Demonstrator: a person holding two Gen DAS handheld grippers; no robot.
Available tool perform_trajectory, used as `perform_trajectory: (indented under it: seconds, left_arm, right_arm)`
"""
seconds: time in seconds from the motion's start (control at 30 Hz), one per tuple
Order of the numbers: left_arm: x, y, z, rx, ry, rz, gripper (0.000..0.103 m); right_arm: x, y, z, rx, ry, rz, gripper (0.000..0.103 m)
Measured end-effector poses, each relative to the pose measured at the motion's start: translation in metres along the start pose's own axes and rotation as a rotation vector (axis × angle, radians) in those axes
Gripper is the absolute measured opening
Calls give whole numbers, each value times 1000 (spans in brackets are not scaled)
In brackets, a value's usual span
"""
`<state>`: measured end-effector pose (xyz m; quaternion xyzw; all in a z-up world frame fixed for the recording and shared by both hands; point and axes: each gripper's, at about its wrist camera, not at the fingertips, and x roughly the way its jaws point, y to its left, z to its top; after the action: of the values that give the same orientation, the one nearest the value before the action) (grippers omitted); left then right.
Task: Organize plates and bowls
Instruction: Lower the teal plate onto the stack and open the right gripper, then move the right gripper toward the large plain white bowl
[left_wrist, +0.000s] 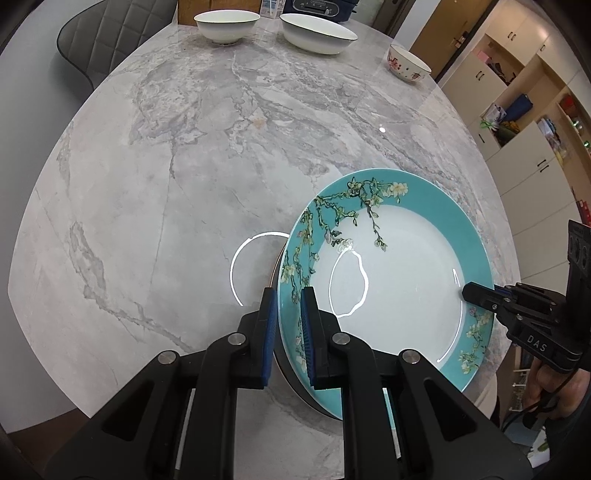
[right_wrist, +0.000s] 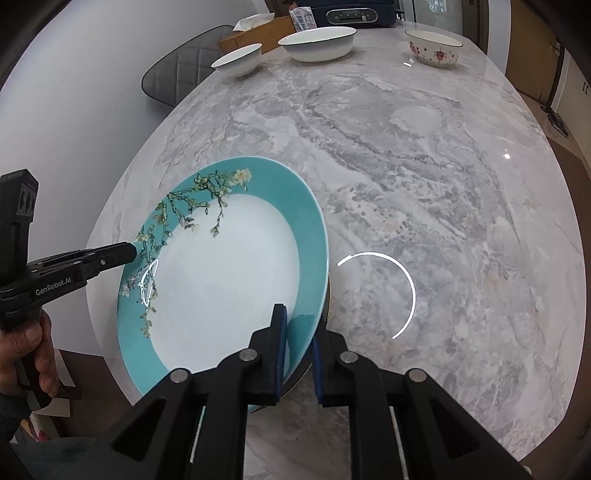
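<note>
A teal-rimmed plate (left_wrist: 399, 295) with a blossom-branch pattern and a white centre lies near the marble table's front edge. It rests on a dark plate (left_wrist: 286, 373), of which only the rim shows. My left gripper (left_wrist: 287, 295) is shut on the teal plate's left rim, one blue pad above and one below. My right gripper (right_wrist: 299, 319) is shut on the opposite rim of the same plate (right_wrist: 229, 273). In the right wrist view the left gripper (right_wrist: 131, 250) shows at the far rim. The right gripper (left_wrist: 466, 292) appears likewise in the left wrist view.
At the table's far end stand a small white bowl (left_wrist: 226, 24), a wide white bowl (left_wrist: 317, 33) and a flower-printed bowl (left_wrist: 408, 64). A grey quilted chair (left_wrist: 110, 33) stands at the far left. Open cupboards (left_wrist: 517, 110) line the right. A hand (right_wrist: 26, 343) holds the left gripper's handle.
</note>
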<state>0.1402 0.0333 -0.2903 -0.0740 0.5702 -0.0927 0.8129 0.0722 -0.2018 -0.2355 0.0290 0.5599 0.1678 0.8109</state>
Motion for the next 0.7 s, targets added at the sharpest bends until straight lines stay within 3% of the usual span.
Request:
perform_trajectory:
  seconds: [0.53,0.7]
  left_arm:
    - [-9,7,-4,-52,-52,-20,13]
    - [-27,15,6,-84,-102,-28,15]
  right_arm:
    - [13,11,-6,-62,55,-50,27]
    - [3,9,-4,-27,17,-12,73]
